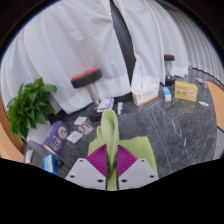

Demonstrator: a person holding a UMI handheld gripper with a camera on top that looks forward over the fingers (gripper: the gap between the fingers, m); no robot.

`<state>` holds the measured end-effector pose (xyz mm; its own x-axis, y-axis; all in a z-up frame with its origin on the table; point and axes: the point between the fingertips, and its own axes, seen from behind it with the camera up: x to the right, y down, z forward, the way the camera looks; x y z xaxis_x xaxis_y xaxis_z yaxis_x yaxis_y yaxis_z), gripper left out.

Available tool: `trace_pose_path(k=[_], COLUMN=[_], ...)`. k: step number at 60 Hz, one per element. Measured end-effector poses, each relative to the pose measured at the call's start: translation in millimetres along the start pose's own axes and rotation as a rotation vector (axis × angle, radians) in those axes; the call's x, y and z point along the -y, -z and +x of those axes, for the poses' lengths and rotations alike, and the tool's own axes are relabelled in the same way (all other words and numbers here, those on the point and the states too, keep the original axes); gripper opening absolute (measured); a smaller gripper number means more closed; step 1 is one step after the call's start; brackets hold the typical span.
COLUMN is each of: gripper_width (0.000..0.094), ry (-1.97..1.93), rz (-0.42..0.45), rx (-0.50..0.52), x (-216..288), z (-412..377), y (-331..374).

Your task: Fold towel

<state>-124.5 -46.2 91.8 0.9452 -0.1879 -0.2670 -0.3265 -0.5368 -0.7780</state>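
A light green towel [108, 132] rises in a gathered fold from between my fingers, its spread part lying on the dark marbled table [175, 125] on both sides of them. My gripper [111, 161] is shut on the towel: the two magenta pads [98, 160] press against the cloth fold from left and right. The towel's near part is hidden behind the white fingers.
A potted green plant [30, 103] stands left of the towel. Small boxes and cards [72, 130] lie left, a yellow box [186, 91] and small containers far right. Beyond the table hang white curtains [70, 45], with a red-topped stool [86, 78].
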Motion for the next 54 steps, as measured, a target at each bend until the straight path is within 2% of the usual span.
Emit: trace_pose_path(k=[5,9,10,13,16,34,54], gripper_width=[0.0359,0.0625,0.0627,0.0765,0.0846,0.0850,0.0850], ry=[0.017,0.057,0.072,0.117,0.159,0.266,0.288], rz=[-0.075,-0.074,-0.069,-0.052,-0.047,0.008,0.071], rx=[-0.033,-0.114,-0.134,-0.172,-0.180,-0.146,-0.172], x=[-20,-20,-17,-9,-5,4,-57], z=[47,92,101,122,130,90,32], y=[-11,-5,-2,10,24,141,297])
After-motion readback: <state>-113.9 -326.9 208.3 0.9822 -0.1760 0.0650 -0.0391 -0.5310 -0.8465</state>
